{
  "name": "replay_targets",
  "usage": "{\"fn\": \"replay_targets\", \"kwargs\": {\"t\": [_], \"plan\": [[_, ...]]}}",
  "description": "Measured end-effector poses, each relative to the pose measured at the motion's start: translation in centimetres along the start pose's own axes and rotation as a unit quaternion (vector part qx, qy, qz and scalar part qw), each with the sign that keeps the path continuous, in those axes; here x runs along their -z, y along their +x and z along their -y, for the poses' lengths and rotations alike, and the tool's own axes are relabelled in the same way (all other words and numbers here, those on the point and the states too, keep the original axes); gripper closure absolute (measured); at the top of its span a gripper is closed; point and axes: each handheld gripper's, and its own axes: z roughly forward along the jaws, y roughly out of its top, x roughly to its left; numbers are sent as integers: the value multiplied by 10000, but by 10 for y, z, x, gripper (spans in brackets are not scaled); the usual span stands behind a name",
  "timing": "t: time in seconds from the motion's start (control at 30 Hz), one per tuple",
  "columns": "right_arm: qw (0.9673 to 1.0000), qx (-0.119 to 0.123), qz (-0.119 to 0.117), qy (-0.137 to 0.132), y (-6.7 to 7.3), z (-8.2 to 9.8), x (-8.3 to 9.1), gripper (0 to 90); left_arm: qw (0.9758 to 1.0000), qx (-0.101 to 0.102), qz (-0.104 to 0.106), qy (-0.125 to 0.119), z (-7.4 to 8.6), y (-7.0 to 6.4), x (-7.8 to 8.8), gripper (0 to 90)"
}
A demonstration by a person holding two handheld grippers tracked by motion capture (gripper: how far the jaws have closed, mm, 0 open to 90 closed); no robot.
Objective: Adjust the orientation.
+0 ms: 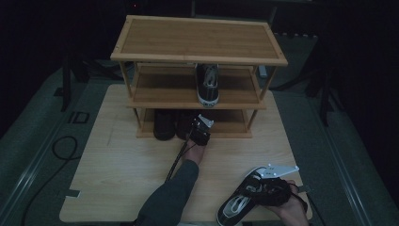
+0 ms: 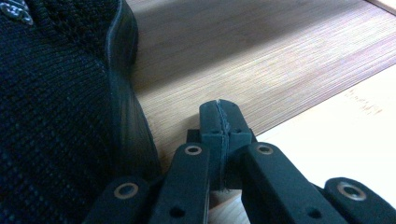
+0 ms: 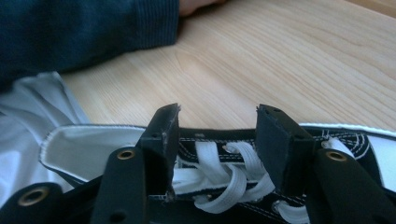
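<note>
A black sneaker with white laces [image 1: 234, 207] lies near the table's front right edge. My right gripper [image 1: 249, 188] hovers over it. In the right gripper view the jaws of that gripper [image 3: 217, 116] stand apart over the sneaker's laces [image 3: 219, 182], with no pad pressing on them. My left gripper [image 1: 196, 122] reaches to the rack's bottom shelf. Its jaws [image 2: 220, 116] are shut on nothing, just right of a black knit shoe [image 2: 56, 116] on the shelf board [image 2: 261, 60].
A three-tier bamboo shoe rack [image 1: 197, 37] stands at the back of the wooden table [image 1: 122, 174]. A black-and-white sneaker [image 1: 207, 84] sits on its middle shelf, two dark shoes [image 1: 163, 125] on the bottom one. A dark sleeve [image 3: 84, 28] crosses the table.
</note>
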Motion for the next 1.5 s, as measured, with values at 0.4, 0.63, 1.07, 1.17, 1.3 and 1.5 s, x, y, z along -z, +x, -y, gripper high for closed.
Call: {"fn": "replay_targets", "kwargs": {"t": [0.4, 0.63, 1.07, 1.17, 1.3, 1.5], "plan": [[9959, 398, 757, 286, -3, -8, -13, 692, 10000, 7, 7, -3, 0, 0, 0, 898], [9980, 288, 525, 195, -7, -9, -17, 900, 10000, 8, 5, -4, 0, 0, 0, 898], [9987, 456, 195, -72, -1, -4, 4, 540, 10000, 4, -7, 0, 0, 0, 0, 898], [9982, 564, 200, 26, 2, -2, 4, 488, 10000, 6, -7, 0, 0, 0, 0, 898], [9966, 739, 287, 220, 5, 0, 1, 428, 10000, 9, -2, 1, 0, 0, 0, 897], [9946, 977, 153, 304, 9, -1, 3, 366, 10000, 19, 6, -10, 0, 0, 0, 897]]}}
